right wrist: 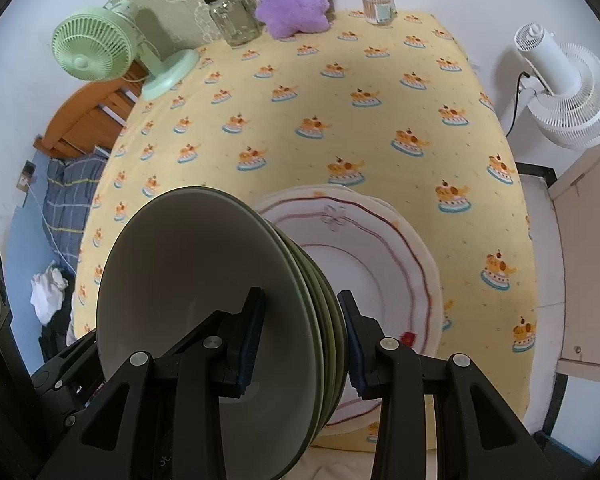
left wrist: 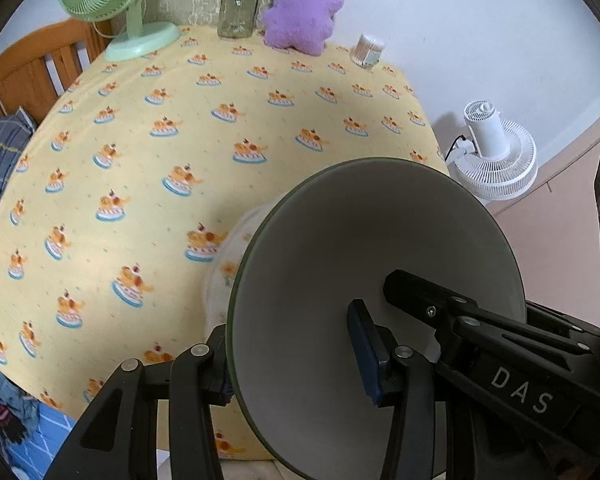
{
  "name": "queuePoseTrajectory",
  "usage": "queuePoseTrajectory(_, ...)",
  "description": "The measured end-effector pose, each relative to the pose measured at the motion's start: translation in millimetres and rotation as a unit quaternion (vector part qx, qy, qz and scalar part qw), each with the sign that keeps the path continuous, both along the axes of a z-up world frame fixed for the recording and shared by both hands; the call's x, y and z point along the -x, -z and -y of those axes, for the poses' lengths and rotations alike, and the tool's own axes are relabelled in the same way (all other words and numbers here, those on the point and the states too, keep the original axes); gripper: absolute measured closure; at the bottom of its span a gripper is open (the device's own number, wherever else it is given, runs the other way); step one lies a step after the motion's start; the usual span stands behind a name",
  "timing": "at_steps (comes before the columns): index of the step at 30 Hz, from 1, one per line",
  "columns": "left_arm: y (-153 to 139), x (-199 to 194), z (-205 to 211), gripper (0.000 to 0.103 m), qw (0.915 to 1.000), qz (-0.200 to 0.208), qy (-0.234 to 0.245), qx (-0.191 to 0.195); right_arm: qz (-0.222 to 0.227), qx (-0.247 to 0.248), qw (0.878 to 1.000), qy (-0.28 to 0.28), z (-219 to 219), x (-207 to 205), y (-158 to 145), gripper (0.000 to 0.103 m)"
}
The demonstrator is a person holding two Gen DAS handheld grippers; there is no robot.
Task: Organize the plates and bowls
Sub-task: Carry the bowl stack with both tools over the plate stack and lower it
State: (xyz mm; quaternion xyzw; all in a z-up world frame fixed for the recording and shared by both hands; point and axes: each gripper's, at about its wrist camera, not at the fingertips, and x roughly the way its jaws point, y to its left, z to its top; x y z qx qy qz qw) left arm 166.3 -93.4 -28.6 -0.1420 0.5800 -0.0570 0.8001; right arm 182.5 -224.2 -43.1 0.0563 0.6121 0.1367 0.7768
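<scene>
A stack of several green bowls [right wrist: 204,280] with pale insides hangs tilted above the table, held from two sides. My right gripper [right wrist: 302,340] is shut on the stack's rim, one pad inside the top bowl and one under the lowest. My left gripper [left wrist: 296,368] is shut on the opposite rim of the bowls [left wrist: 340,248]. Part of the right gripper's arm [left wrist: 460,320] reaches into the left wrist view. Just below and beyond the bowls, white plates with a red wavy line [right wrist: 380,248] lie stacked on the table. In the left wrist view the plates [left wrist: 228,256] show only as a blurred edge.
The table wears a yellow cloth with cake prints [right wrist: 340,92]. At its far edge stand a green desk fan [left wrist: 116,8], a glass jar [left wrist: 238,6], a purple plush toy [left wrist: 304,8] and a cotton-swab box [left wrist: 367,50]. A white floor fan [right wrist: 568,88] stands off the right side.
</scene>
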Motion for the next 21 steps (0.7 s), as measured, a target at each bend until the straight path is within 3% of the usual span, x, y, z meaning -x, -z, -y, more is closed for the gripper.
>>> queuePoseTrajectory(12,20,-3,13,0.057,0.9993,-0.035,-0.009,0.005,-0.034,0.009,0.999,-0.011,13,-7,22,0.062)
queuePoseTrajectory(21,19,-17,17,0.058,0.9997,-0.020,0.004,-0.013,-0.025,0.007,1.000,0.002,15,-17,24,0.062)
